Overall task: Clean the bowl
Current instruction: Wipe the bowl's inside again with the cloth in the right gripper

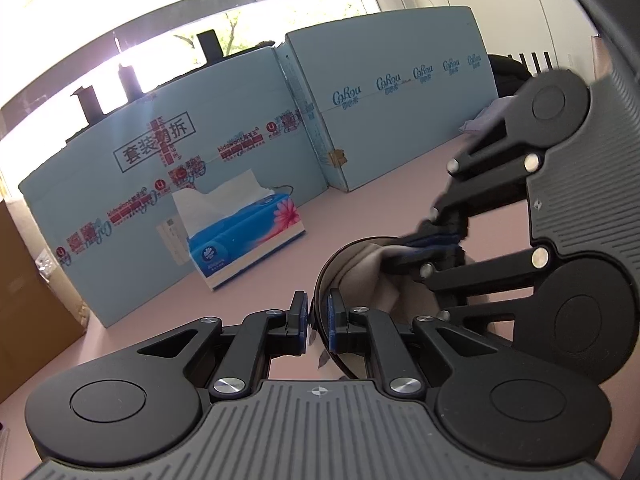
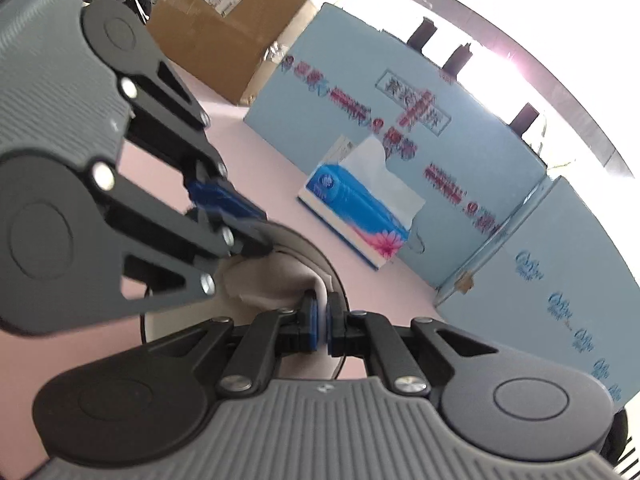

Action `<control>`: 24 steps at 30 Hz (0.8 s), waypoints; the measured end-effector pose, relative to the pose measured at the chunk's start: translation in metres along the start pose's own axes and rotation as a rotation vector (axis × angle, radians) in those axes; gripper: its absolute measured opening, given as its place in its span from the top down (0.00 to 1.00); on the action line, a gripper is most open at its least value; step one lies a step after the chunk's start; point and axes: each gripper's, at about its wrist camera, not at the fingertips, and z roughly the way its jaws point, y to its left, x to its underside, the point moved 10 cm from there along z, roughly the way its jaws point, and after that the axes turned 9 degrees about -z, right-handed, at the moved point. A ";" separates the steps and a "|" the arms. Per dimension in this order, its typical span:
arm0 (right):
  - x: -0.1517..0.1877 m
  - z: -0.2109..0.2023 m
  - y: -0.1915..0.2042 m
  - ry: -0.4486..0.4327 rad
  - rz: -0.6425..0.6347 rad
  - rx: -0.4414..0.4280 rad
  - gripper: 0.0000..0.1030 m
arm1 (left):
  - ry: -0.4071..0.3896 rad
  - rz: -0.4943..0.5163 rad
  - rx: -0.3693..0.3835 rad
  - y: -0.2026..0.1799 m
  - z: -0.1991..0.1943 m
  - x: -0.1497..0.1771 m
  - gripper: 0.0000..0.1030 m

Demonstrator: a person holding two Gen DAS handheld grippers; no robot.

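Bowl: a dark-rimmed round bowl with a pale inside (image 1: 362,280) was seen on the pink tabletop (image 1: 240,312), near both cameras, in front of the blue tissue box.
Left gripper: the left gripper (image 1: 317,317) was narrowed onto the bowl's near rim, one blue pad outside and one inside, so the bowl was held steady.
Right gripper: the right gripper (image 2: 322,326) was closed on a crumpled beige tissue (image 2: 276,276), which was pressed into the bowl's inside.
Tissue position: in the left wrist view the tissue (image 1: 384,264) was seen lying against the bowl's inner wall, below the right gripper's tips.
Supply: a blue tissue box with a pink flower print (image 1: 244,236) stood farther off, a white sheet standing out of its top.
Backdrop: light blue cardboard cartons (image 1: 384,92) were stood along the far edge of the tabletop.
Progress: wiping was judged to be under way, with tissue in contact with the inner surface.
Remaining: how much of the inside was wiped could not be told; no dirt was made out, as the view was blurred and partly blocked.
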 end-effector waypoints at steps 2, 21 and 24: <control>0.009 0.005 0.003 0.027 0.013 -0.019 0.97 | 0.003 -0.016 -0.001 0.001 -0.001 0.001 0.86; 0.020 0.010 0.015 0.067 0.229 -0.159 0.96 | 0.049 -0.204 -0.035 0.004 -0.015 0.021 0.65; 0.020 0.011 0.015 0.063 0.236 -0.160 0.96 | 0.055 -0.212 -0.045 0.000 -0.019 0.025 0.61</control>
